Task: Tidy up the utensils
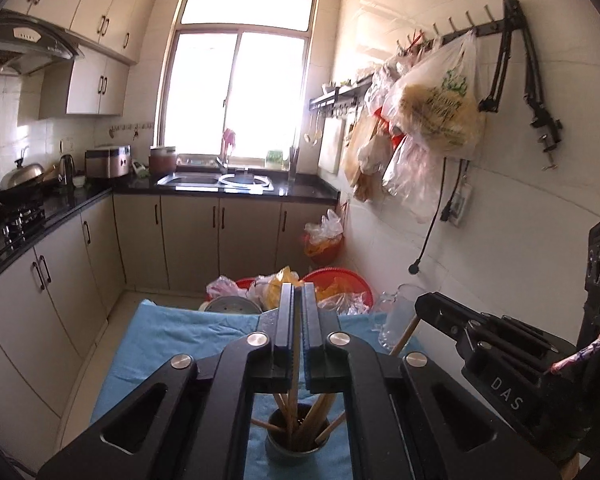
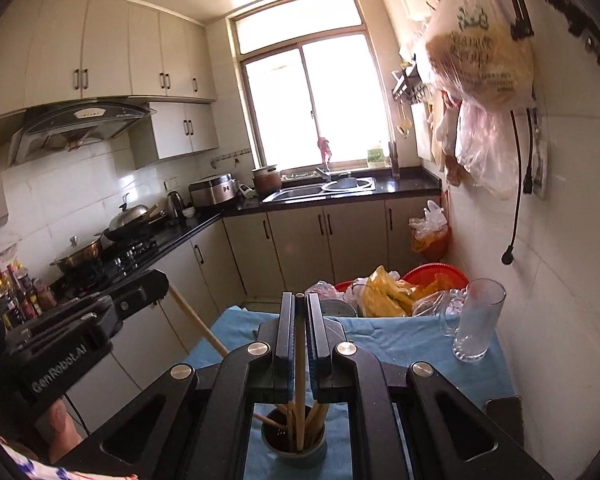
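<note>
A: Looking along the left gripper (image 1: pixel 297 292), its jaws are seen closed on one thin wooden chopstick (image 1: pixel 295 364) — held above the blue cloth (image 1: pixel 172 344).

B: The right gripper (image 2: pixel 300 300) is likewise clamped on a single chopstick (image 2: pixel 300 380). The rest are stood in the dark cup (image 2: pixel 293 446) below — leaning at angles.

A: A glass mug (image 2: pixel 478 320) is set near the wall, well apart from the cup.
</note>
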`<state>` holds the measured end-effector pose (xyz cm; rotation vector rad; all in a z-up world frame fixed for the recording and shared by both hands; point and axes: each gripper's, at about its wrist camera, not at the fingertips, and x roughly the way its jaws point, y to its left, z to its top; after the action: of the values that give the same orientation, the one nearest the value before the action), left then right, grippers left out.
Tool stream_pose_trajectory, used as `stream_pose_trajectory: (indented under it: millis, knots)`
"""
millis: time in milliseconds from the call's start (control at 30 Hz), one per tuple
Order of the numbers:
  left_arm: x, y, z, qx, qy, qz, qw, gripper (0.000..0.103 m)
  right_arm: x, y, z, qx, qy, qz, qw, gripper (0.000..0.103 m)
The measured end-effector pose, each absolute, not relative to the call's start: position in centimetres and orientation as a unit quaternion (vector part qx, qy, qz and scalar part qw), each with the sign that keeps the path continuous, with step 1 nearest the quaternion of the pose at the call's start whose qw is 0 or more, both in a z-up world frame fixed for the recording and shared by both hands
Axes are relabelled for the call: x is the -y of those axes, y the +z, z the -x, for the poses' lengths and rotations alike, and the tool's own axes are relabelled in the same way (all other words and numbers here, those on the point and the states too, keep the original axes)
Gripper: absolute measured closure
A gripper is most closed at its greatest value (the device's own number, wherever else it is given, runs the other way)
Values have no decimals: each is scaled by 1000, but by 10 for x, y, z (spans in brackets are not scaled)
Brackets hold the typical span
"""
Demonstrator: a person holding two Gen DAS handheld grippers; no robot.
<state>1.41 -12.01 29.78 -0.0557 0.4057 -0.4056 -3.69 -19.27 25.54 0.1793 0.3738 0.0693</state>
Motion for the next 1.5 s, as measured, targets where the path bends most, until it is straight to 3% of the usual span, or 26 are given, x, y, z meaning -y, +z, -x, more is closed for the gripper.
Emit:
stream_pose_trajectory:
  millis: [400, 467, 533, 633, 833, 967, 1500]
  knots:
    - [112, 244, -45, -271, -185, 44, 943, 101, 200, 197, -4, -253, 36, -101, 961, 96]
    - [109, 245, -41, -267, -184, 47, 945, 101, 198, 197, -3, -252, 34, -99, 962, 90]
    - [107, 246, -37, -265, -184, 47, 945, 101, 198, 198, 0, -247, 30, -95, 964, 70]
    - [103, 248, -32, -263, -185, 47, 946, 100, 198, 202, 3, -239, 28, -93, 966, 67]
    - [97, 258, -7, -246, -180, 30, 952, 92, 198, 215, 19, -221, 24, -90, 971, 60]
    - [92, 262, 18, -231, -171, 13, 958, 75, 200, 217, 36, -213, 20, -90, 973, 57]
    - [75, 217, 111, -234, -128, -65, 962, 57, 214, 159, 93, -263, -7, -105, 959, 50]
